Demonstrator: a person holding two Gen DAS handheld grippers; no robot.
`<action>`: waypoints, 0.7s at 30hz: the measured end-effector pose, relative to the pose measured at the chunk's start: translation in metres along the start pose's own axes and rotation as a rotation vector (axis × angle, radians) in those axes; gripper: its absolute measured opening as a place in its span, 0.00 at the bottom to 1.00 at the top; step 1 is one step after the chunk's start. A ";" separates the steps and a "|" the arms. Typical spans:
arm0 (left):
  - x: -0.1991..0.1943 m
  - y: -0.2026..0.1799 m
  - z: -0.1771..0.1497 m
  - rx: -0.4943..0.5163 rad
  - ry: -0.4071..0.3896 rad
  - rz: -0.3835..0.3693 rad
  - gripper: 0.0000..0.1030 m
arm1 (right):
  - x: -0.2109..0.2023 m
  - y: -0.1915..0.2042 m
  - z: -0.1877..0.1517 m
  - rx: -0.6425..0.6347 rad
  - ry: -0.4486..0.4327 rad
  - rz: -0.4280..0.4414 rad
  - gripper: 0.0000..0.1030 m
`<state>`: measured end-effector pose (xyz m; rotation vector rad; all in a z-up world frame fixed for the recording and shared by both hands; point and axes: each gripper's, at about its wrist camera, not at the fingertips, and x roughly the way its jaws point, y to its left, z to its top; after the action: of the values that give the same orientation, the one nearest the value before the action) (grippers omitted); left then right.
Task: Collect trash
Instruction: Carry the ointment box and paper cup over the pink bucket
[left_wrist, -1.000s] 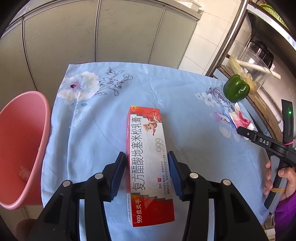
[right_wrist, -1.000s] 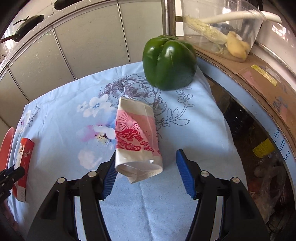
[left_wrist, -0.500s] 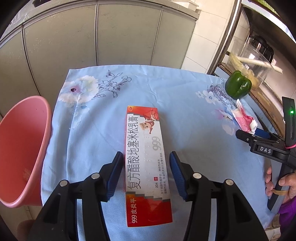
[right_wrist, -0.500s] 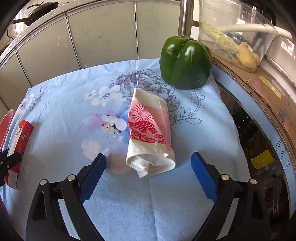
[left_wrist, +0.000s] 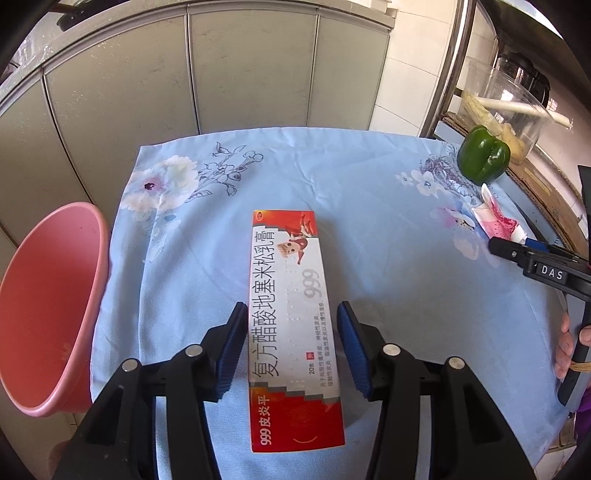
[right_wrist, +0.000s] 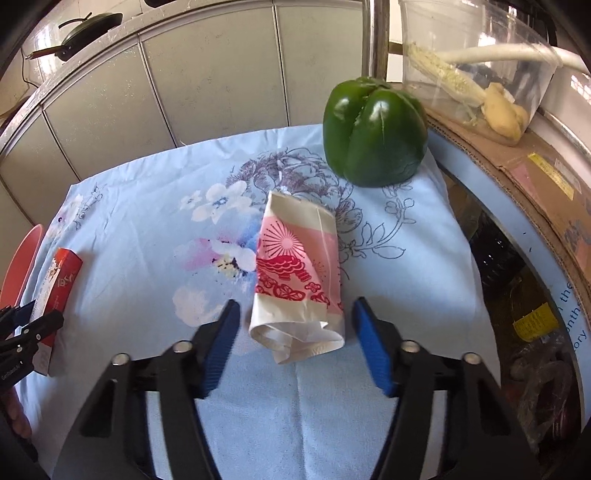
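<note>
Grey cabinet doors (left_wrist: 166, 92) and white tiles back a small worktop (left_wrist: 369, 177) covered by a pale blue flowered cloth. On the cloth, near its middle in the left wrist view, lies a long red and white box (left_wrist: 293, 314) printed with "999", flat and lengthwise along the left claw (left_wrist: 291, 347). That claw straddles the box's near half with its blue pads (left_wrist: 229, 347) on either side; its jaws have just been closing a little with the box between them, the left pad close against the box's edge, the right pad still a sliver apart, so it is not yet clamped. A pink bucket (left_wrist: 48, 306) stands off the worktop's left edge, beside the cloth. Toward the right end of the worktop lies a crumpled pink and white wrapper (right_wrist: 299, 280) with a red sun pattern, and just behind it a green pepper (right_wrist: 375, 134) stands at the far corner. The right claw (right_wrist: 295, 347) is released around the wrapper's near end; its jaws have just been closing from wide apart, with the wrapper between them and clear gaps on both sides. Beyond the pepper, on a cardboard-lined ledge, a clear tub (right_wrist: 476, 62) holds vegetables. A hand (left_wrist: 570, 345) grips the right claw's handle at the right edge of the left wrist view.
</note>
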<state>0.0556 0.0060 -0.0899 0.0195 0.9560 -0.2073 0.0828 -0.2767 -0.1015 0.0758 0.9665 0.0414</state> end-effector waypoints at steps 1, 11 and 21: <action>0.000 0.000 0.000 -0.002 -0.001 0.007 0.42 | -0.001 -0.001 0.000 0.002 0.000 -0.003 0.44; -0.015 0.009 0.002 -0.048 -0.065 0.019 0.38 | -0.029 0.010 0.008 -0.017 -0.066 0.050 0.44; -0.069 0.056 0.028 -0.150 -0.222 0.103 0.38 | -0.069 0.114 0.055 -0.213 -0.187 0.203 0.44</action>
<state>0.0503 0.0697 -0.0216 -0.0902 0.7453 -0.0409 0.0889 -0.1700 -0.0042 -0.0191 0.7598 0.3188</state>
